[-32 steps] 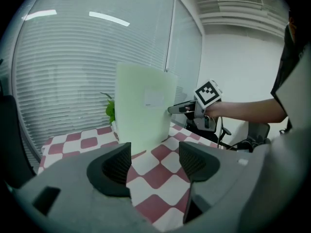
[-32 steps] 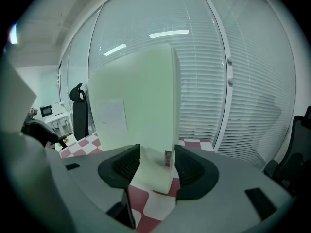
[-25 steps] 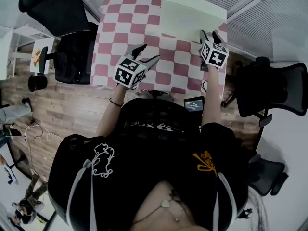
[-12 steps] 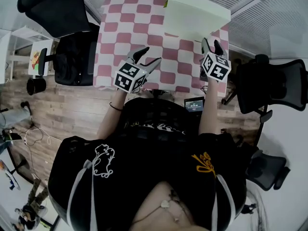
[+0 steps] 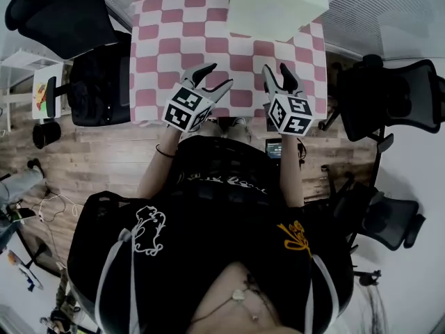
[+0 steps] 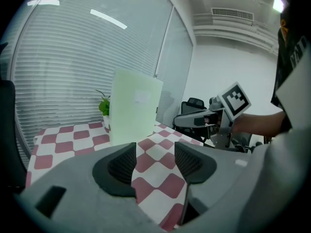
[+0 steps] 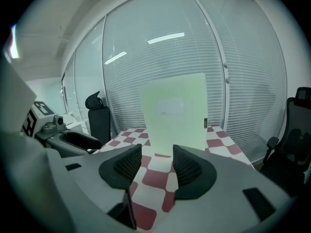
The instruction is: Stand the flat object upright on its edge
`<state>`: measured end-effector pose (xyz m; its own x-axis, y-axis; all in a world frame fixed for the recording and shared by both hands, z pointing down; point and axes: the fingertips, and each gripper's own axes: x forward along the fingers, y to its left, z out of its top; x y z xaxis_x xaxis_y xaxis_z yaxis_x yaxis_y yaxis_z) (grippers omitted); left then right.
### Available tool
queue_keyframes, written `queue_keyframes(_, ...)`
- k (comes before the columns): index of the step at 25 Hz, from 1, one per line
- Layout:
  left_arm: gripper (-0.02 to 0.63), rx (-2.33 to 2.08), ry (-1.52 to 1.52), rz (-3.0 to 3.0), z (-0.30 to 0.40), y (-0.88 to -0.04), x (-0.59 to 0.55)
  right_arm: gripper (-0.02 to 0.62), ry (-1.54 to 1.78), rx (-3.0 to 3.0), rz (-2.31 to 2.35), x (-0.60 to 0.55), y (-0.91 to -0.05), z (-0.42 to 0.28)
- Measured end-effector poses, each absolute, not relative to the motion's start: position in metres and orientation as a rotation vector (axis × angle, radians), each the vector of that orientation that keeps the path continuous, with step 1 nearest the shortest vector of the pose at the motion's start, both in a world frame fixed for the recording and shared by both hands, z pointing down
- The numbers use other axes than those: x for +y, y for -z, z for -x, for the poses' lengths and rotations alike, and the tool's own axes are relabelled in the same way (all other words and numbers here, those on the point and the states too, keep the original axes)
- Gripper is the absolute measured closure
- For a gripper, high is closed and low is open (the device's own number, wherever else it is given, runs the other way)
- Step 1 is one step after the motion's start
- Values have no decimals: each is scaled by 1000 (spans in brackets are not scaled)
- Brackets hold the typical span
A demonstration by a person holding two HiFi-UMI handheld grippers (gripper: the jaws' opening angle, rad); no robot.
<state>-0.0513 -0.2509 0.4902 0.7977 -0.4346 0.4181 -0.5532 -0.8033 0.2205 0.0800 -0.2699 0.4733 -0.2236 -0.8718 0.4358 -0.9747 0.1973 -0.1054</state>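
Observation:
The flat object (image 5: 274, 5) is a pale green board with a small label. It stands upright on its lower edge at the far right of the pink-and-white checked table (image 5: 174, 33), free of both grippers. It appears in the left gripper view (image 6: 133, 108) and the right gripper view (image 7: 175, 110). My left gripper (image 5: 212, 76) hovers over the table's near edge, well short of the board. My right gripper (image 5: 277, 74) is beside it, in front of the board. Both grippers' jaws have just been closing, with nothing between them (image 6: 154, 157) (image 7: 156, 161).
A small green plant (image 6: 104, 106) stands just behind the board. Black office chairs flank the table at the left (image 5: 90, 68) and right (image 5: 389, 96). Window blinds run behind the table. A small screen device (image 5: 281, 147) sits below the table's near edge.
My right gripper has swung left from beside the board's right edge to the table's near middle. The left gripper has shifted only slightly. The board stays standing.

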Motion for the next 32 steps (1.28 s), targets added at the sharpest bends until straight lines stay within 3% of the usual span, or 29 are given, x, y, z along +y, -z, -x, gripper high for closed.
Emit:
queue_keyframes(9,350,-761,-516,-2651,55,-495,-237,419,-544,-2198,-1662,-243,-484,-55)
queue_keyframes(22,351,-865,-467,-2643,28,-477,-193,540,-502,-2326,-1575,-174,-462,-59)
queue_keyframes(32,395,-866,-522,-2681,-19,-470,-97,554,-475,-2414,-1524,-95,-456,-88)
